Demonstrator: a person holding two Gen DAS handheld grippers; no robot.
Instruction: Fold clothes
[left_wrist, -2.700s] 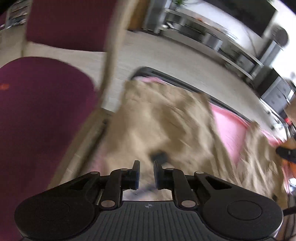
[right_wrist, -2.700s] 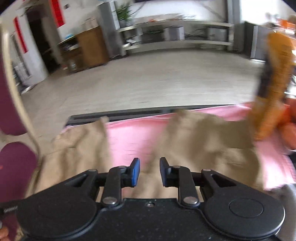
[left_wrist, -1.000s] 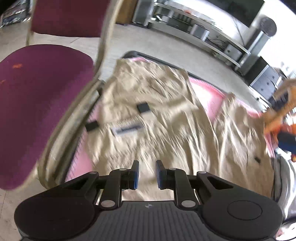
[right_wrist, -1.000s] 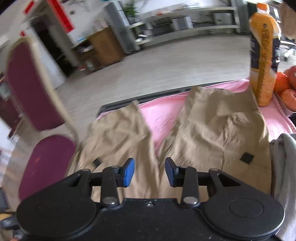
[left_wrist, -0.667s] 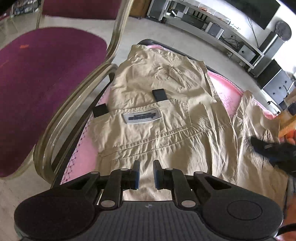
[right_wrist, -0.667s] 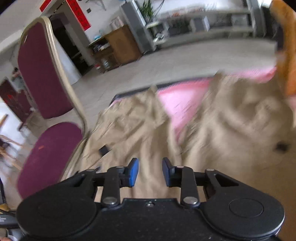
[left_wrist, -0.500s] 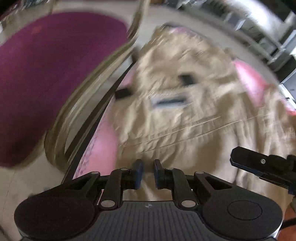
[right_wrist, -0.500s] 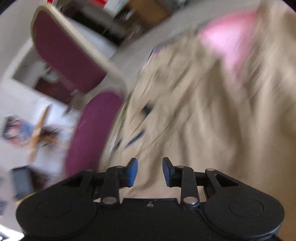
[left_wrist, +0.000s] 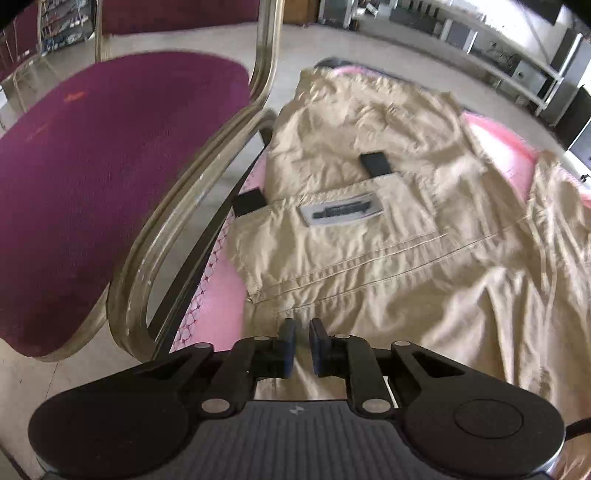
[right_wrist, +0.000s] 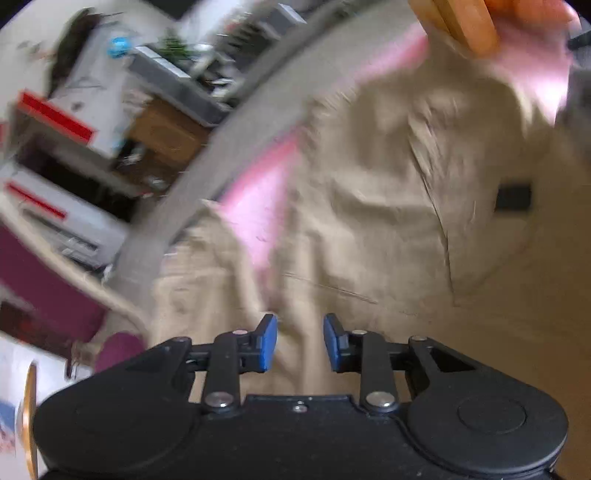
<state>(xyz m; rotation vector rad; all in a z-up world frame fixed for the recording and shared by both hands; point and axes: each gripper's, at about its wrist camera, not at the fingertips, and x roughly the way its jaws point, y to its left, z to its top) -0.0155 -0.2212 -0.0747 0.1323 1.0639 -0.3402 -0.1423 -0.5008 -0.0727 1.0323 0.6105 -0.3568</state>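
Khaki trousers (left_wrist: 388, 236) lie spread and unfolded across frame centre on a pink mat (left_wrist: 221, 306), left gripper (left_wrist: 299, 345) closing near the waistband, right gripper (right_wrist: 300, 343) parted, empty, folding still ahead.

1. The trousers (left_wrist: 369, 266) are plain khaki beige, with black belt loops (left_wrist: 375, 163) and a grey-and-white label (left_wrist: 341, 213).
2. The cloth (left_wrist: 218, 306) under the trousers is pink, with a dark honeycomb edging.
3. The chair seat (left_wrist: 92, 177) beside the trousers is maroon; its frame (left_wrist: 184, 206) is dull gold.
4. Both tongs are black with blue pads (right_wrist: 267, 343).
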